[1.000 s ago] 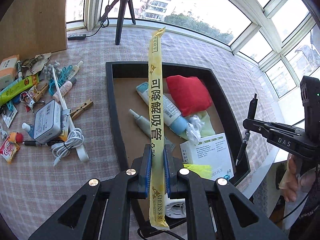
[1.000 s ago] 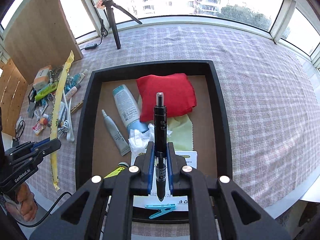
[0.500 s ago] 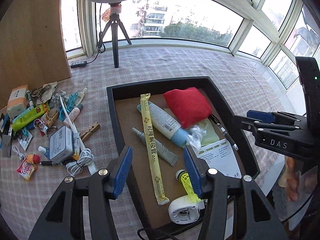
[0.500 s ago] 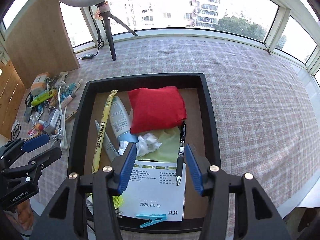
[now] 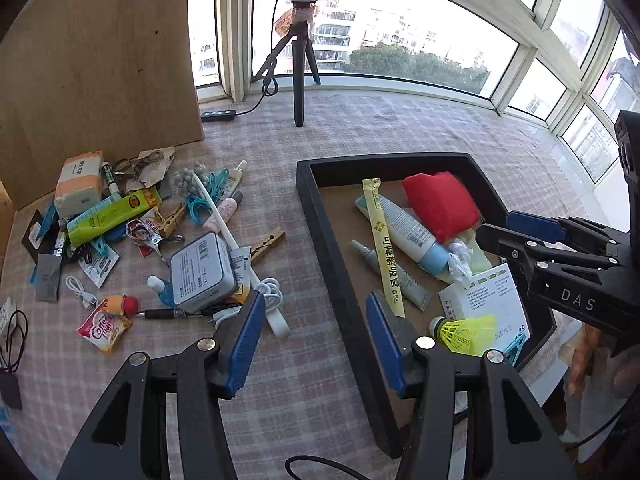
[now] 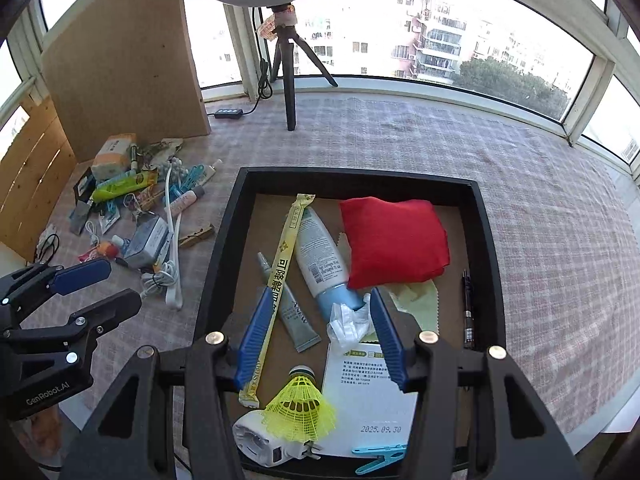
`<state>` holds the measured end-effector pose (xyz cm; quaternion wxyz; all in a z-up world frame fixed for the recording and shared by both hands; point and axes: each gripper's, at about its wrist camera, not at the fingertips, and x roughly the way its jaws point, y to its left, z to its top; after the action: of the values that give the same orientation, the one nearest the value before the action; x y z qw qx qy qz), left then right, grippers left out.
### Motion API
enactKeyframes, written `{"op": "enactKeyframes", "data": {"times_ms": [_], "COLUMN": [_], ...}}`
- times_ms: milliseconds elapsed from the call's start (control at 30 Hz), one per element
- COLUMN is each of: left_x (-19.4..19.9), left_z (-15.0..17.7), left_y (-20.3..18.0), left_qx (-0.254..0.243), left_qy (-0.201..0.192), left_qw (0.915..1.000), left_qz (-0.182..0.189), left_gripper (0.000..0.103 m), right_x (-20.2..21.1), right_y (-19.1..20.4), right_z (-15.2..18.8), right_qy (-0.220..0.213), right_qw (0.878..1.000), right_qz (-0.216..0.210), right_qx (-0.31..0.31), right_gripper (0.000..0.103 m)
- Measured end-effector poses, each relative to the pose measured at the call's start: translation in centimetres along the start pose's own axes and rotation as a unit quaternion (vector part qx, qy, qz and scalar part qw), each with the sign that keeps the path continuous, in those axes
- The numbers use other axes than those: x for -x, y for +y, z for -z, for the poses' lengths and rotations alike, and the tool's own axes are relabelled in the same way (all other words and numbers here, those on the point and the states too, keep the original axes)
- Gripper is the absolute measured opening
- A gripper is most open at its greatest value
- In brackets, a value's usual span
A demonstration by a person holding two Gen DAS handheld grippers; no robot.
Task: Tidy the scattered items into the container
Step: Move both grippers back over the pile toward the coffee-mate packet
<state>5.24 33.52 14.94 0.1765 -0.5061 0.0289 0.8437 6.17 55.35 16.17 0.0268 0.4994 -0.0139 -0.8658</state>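
Both tongs released and empty. Scattered pile (image 5: 152, 240) lies left of frame, nearest left gripper (image 5: 316, 344); right gripper (image 6: 320, 340) over tray (image 6: 216, 256).

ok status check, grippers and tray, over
Left gripper open, empty; right gripper open, empty. Yellow straw packet and black pen lie in black tray. Loose pile left of tray, tin box nearest; nothing blocking.

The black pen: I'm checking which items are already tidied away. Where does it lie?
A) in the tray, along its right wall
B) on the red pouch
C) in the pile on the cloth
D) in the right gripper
A: the black pen lies on the floor of the tray beside its right wall, clear of the open right gripper.
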Motion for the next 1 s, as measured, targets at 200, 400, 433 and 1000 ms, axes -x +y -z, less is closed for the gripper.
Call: {"op": "enactKeyframes", "data": {"times_ms": [200, 400, 433, 1000], "left_x": [0.1, -0.1, -0.1, -4.9], "left_z": [1.5, 4.0, 4.4, 8.0], "left_y": [8.3, 18.1, 19.8, 28.3], "left_qx": [0.050, 0.122, 0.137, 0.275], "left_qy": [0.013, 0.036, 0.041, 0.095], "left_qw": [0.9980, 0.9886, 0.9863, 0.9566], "left_qz": [-0.037, -0.079, -0.083, -0.012], "left_gripper": [0.050, 0.050, 0.050, 0.049], "right_x": [-1.4, -3.6, -3.9, -9.2], "right_y": [4.5, 9.8, 10.6, 25.6], "right_z": [0.2, -0.2, -0.2, -3.0], "right_qy": [-0.012, 0.005, 0.007, 0.067], "right_qw": [0.999, 0.997, 0.996, 0.971], "right_qz": [-0.037, -0.053, -0.052, -0.146], "right_qx": [0.019, 0.061, 0.067, 0.177], "right_gripper": [0.050, 0.050, 0.050, 0.050]}}
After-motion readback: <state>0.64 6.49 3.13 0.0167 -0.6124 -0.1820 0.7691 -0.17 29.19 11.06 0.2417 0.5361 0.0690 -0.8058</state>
